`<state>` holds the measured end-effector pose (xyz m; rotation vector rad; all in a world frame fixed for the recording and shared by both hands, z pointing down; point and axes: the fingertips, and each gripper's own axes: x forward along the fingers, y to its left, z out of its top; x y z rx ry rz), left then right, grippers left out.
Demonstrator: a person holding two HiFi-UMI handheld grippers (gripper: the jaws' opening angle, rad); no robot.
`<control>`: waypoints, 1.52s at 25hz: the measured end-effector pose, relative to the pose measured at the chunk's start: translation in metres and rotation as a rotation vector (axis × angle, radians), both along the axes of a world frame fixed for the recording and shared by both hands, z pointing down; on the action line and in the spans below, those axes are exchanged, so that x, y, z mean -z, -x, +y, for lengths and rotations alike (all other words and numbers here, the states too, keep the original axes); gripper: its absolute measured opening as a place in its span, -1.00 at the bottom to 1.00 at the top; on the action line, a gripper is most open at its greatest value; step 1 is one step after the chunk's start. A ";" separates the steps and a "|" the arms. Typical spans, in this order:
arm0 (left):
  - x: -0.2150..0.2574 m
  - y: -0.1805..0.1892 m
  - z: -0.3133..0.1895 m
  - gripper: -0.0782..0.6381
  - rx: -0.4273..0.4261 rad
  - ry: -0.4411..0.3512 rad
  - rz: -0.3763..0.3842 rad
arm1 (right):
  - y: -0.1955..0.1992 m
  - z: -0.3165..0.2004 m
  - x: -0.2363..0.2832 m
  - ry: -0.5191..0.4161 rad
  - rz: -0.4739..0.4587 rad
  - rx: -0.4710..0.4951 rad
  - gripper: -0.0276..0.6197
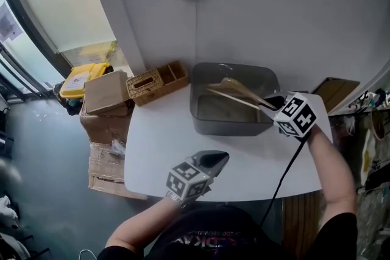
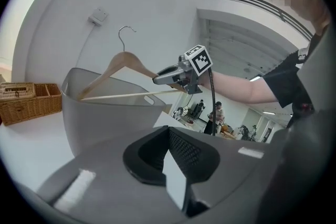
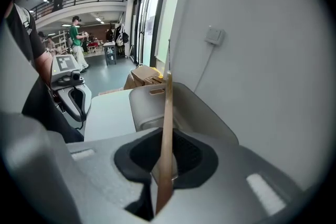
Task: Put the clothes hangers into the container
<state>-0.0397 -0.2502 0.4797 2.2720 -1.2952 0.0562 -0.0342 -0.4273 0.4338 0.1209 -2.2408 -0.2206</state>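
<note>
Head view: I am standing at the white counter (image 1: 158, 149) with the grey container (image 1: 234, 125) set near the wall. My right gripper (image 1: 275, 101) is at the container's right rim, clamping one end of the wooden hanger (image 1: 241, 93). The hanger is stretching leftward over the open container. My left gripper (image 1: 214, 159) is hovering over the counter's near side, well apart from the container. A wicker basket (image 1: 155, 83) is sitting at the counter's far left corner, with a cardboard box (image 1: 105, 93) beside it, off the counter.

Left gripper view: my jaws are meeting at the tips with nothing between them. Ahead, the hanger (image 2: 126, 63) is hanging tilted above the container (image 2: 105, 118), its hook up and its low end about at the rim. Whether it is touching the wall, I cannot tell.

Right gripper view: my jaws are pinching the hanger (image 3: 168, 113), which is running edge-on straight away from me, over the container (image 3: 202, 113). The left gripper (image 3: 79, 99) is showing off to the left.
</note>
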 end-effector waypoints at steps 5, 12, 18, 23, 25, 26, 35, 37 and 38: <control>-0.010 0.004 -0.010 -0.77 0.064 0.016 -0.012 | 0.016 -0.012 -0.025 0.044 0.056 0.075 -0.75; -0.022 0.004 -0.025 -0.77 0.125 0.040 -0.020 | 0.028 -0.028 -0.055 0.102 0.096 0.131 -0.75; -0.031 -0.001 -0.034 -0.77 0.146 0.067 -0.006 | 0.031 -0.040 -0.075 0.165 0.113 0.141 -0.75; -0.036 -0.002 -0.040 -0.77 0.157 0.077 -0.002 | 0.030 -0.047 -0.087 0.200 0.113 0.132 -0.75; -0.038 -0.002 -0.043 -0.77 0.159 0.085 0.001 | 0.030 -0.049 -0.089 0.220 0.105 0.123 -0.75; -0.039 -0.003 -0.044 -0.77 0.158 0.090 0.003 | 0.029 -0.051 -0.090 0.229 0.103 0.118 -0.75; -0.045 -0.003 -0.054 -0.77 0.148 0.090 0.016 | 0.024 -0.062 -0.100 0.310 0.085 0.073 -0.75; -0.046 -0.004 -0.055 -0.77 0.144 0.094 0.019 | 0.024 -0.063 -0.100 0.315 0.078 0.071 -0.74; -0.045 -0.005 -0.056 -0.77 0.141 0.095 0.021 | 0.024 -0.063 -0.100 0.317 0.077 0.072 -0.74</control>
